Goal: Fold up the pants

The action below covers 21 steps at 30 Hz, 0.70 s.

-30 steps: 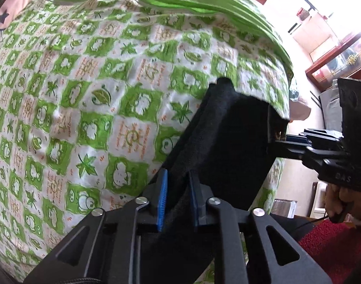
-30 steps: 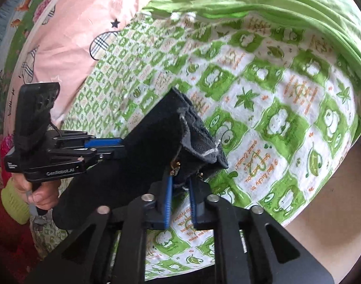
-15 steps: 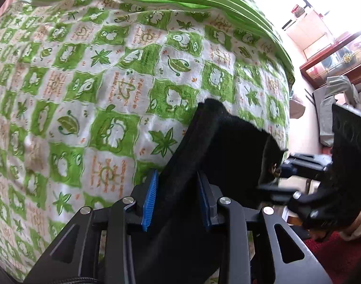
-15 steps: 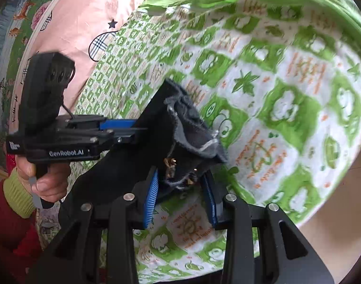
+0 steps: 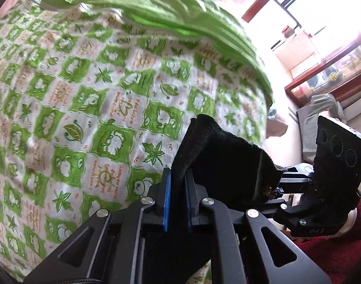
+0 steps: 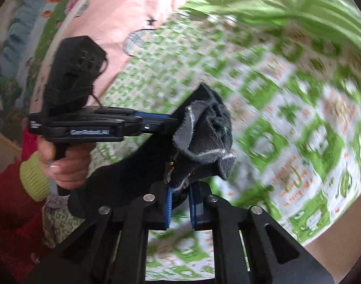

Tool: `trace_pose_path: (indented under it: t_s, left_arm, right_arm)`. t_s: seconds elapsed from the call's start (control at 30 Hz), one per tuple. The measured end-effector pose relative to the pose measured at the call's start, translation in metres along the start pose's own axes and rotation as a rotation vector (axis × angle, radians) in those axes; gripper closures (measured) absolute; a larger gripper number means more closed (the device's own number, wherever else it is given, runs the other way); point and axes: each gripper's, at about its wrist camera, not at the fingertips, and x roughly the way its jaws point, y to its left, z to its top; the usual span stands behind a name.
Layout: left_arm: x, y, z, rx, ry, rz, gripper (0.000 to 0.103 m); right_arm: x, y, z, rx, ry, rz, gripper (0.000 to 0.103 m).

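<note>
The black pants (image 5: 223, 161) hang bunched between both grippers above the bed. In the left wrist view my left gripper (image 5: 178, 189) is closing its blue pads (image 5: 166, 190) on a fold of the black cloth, which they pinch. My right gripper (image 5: 281, 190) reaches in from the right and holds the other end. In the right wrist view my right gripper (image 6: 180, 197) is closing on the waist end of the pants (image 6: 204, 137), where grey lining and a brass button show. The left gripper (image 6: 156, 123) comes in from the left, held by a hand (image 6: 66, 163).
A green-and-white checked sheet (image 5: 85, 118) covers the bed under the pants. A rumpled green blanket (image 5: 168, 16) lies along its far side and a pink quilt (image 6: 114, 30) beyond. A wooden cabinet (image 5: 329, 75) and a red rug (image 5: 334, 255) are past the bed's edge.
Both grippers widened their jaws half a second ago and have now closed again on the black cloth. The right wrist view has swung and is blurred.
</note>
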Motion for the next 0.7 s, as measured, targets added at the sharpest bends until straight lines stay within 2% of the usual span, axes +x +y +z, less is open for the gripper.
trace_pose_path:
  t_s: [0.2,0.37,0.53,0.7]
  left_arm:
    - [-0.060,0.005,-0.023,-0.023,-0.120,-0.009,0.095]
    - [-0.110,0.013,-0.057,-0.084,-0.228,0.011,0.095]
    - [-0.143,0.024,-0.100,-0.158,-0.311,0.042,0.098]
    - [-0.158,0.040,-0.145,-0.265,-0.371,0.067,0.099]
  right_arm:
    - [0.001,0.045,0.017,-0.117,-0.001,0.152,0.090]
    - [0.017,0.085,0.025,-0.223,0.044,0.255,0.090]
    - [0.048,0.123,0.021,-0.329,0.149,0.333,0.090]
    - [0.087,0.154,0.011,-0.418,0.273,0.389,0.090]
